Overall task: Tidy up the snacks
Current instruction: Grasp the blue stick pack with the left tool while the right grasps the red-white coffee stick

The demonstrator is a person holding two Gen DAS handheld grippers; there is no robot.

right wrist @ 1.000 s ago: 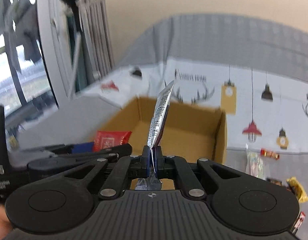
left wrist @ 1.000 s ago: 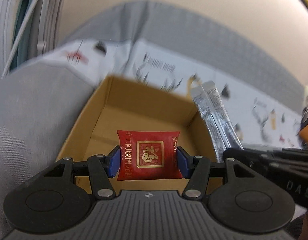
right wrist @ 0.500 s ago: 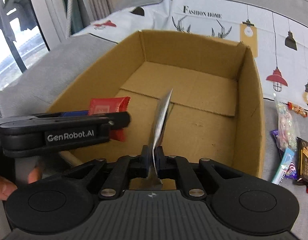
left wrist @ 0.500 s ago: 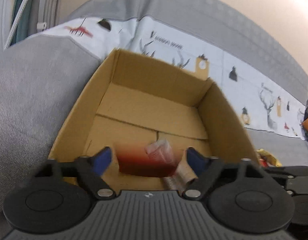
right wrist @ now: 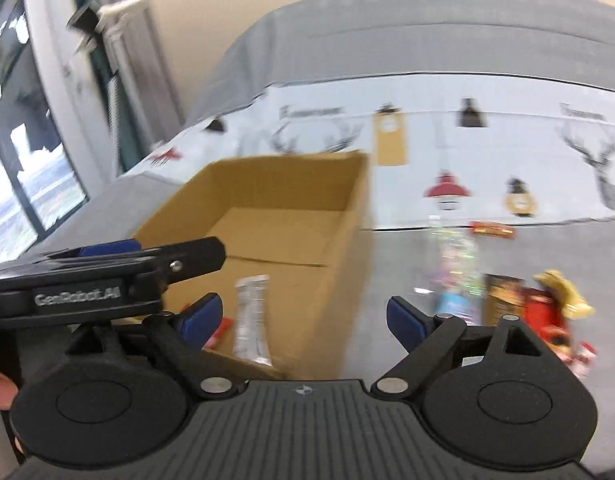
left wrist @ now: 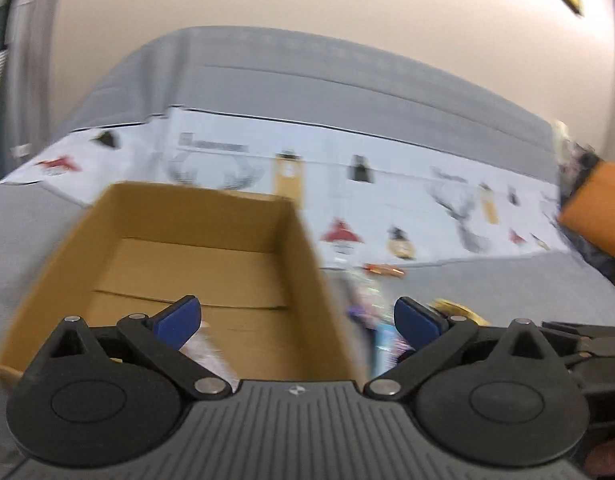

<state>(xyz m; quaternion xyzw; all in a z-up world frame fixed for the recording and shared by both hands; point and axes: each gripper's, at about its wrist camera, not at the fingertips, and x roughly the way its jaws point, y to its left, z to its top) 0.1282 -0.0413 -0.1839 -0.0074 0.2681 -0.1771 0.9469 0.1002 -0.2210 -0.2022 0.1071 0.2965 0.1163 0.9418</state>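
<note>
A: Snacks check. The silver sachet now lies inside the cardboard box, near its front wall. A second ago it stood pinched upright in the right gripper.

B: And the red packet?

A: Only a red sliver shows in the box just left of the sachet, behind the right gripper's left pad. Probably the red packet that the left gripper carried, but blur makes that a guess.

B: Finger state?

A: Both grippers have just been opening. Right jaws stand wide apart, nothing between the pads. Left jaws also spread wide and empty, straddling the box's right wall. Both released.

B: Left wrist view add anything?

A: Pale smear on the box floor behind the left pad, likely the sachet. Too blurred to be sure.

B: Views shifted?

A: Yes. Half a second ago the box filled both views; now it sits to the left in both and the loose pile is visible to its right.

B: What's in that pile?

A: On the grey cushion right of the box: an iridescent bag, a yellow wrapper, a dark bar, a small orange bar nearer the printed cloth.

B: Meaning for the task?

A: Two items dropped, I judge. Both hands free, several snacks right of the box not yet packed.
</note>
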